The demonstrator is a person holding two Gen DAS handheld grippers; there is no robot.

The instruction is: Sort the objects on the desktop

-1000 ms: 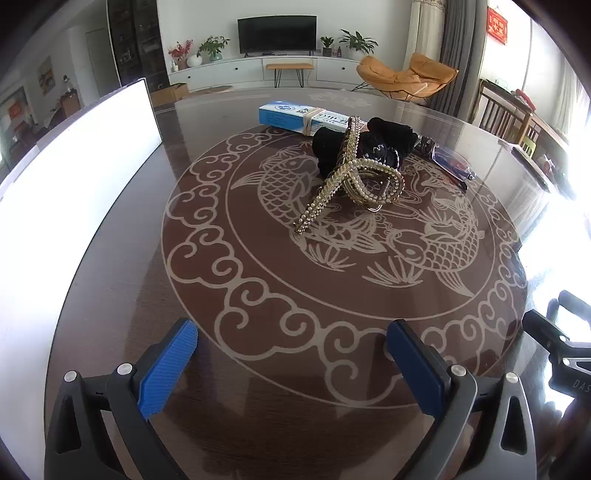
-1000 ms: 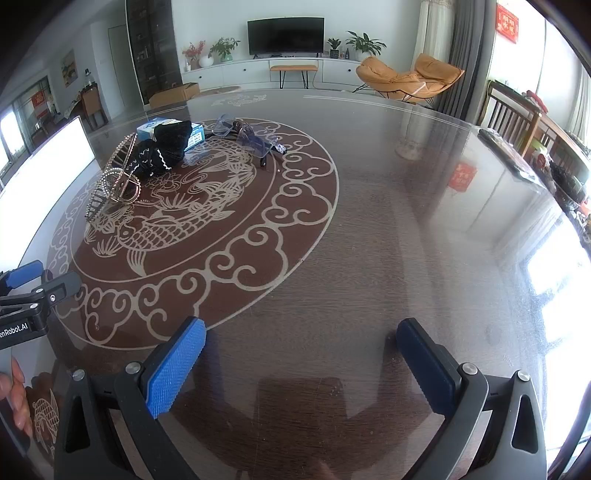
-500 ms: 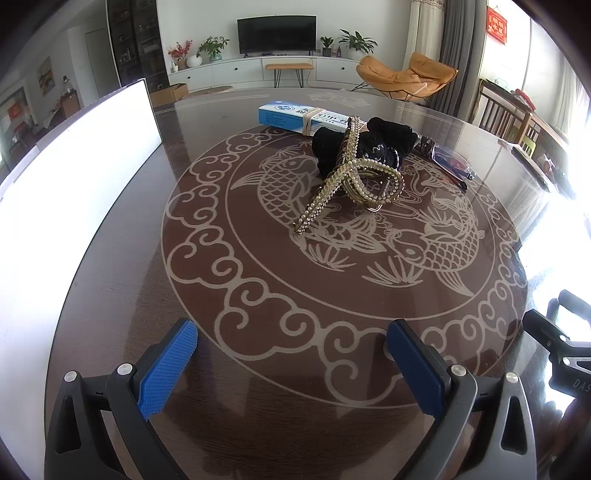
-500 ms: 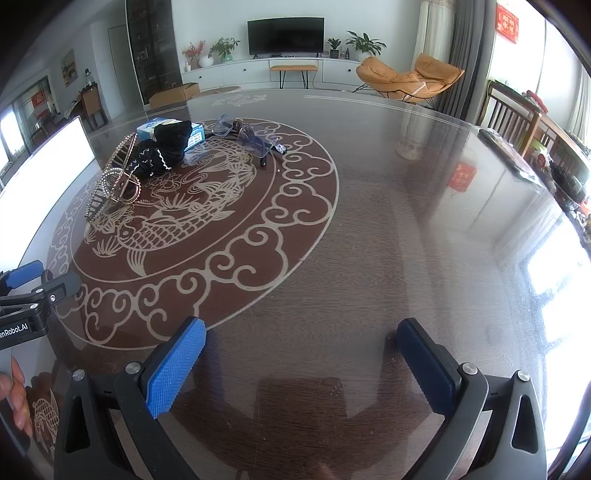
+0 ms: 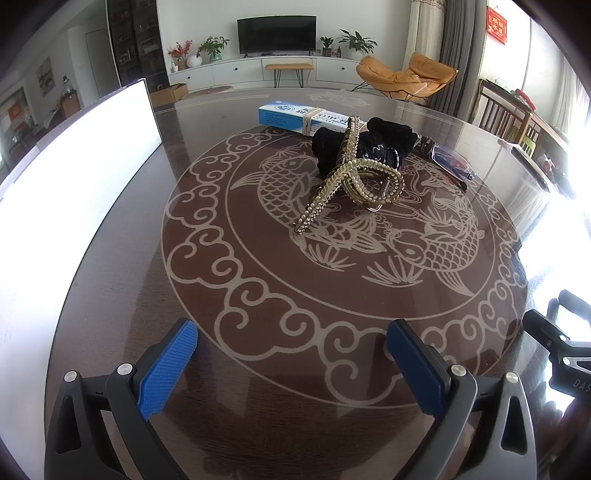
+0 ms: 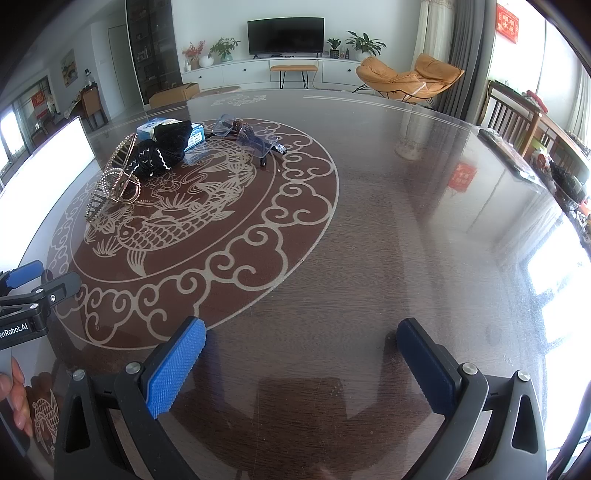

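Pearl-studded clip (image 5: pixel 354 177) lies on the table's (image 5: pixel 122 306) fish medallion, its long arm angled down toward me, its looped end resting against a black cloth bundle (image 5: pixel 365 146). Behind the bundle sits a blue-and-white box (image 5: pixel 291 115) with a rubber band around it, touching the cloth. Clear glasses (image 5: pixel 448 162) lie just right of the bundle. All four items cluster at the far side of the medallion, well apart from both my grippers.

From the right wrist view the same group appears at upper left: clip (image 6: pixel 114 177), bundle (image 6: pixel 162 151), box (image 6: pixel 166 127), glasses (image 6: pixel 247 136).

My left gripper (image 5: pixel 291 354) hangs low over the near rim of the medallion, blue pads spread wide, nothing between them. My right gripper (image 6: pixel 301 354) hangs over bare wood to the right of the medallion, pads likewise spread wide and holding nothing. The left gripper's side (image 6: pixel 33 288) shows at the left edge of the right view.

A white panel (image 5: pixel 74 155) stands along the table's left edge. A TV (image 5: pixel 277 33) and an orange chair (image 5: pixel 402 75) sit in the room beyond.
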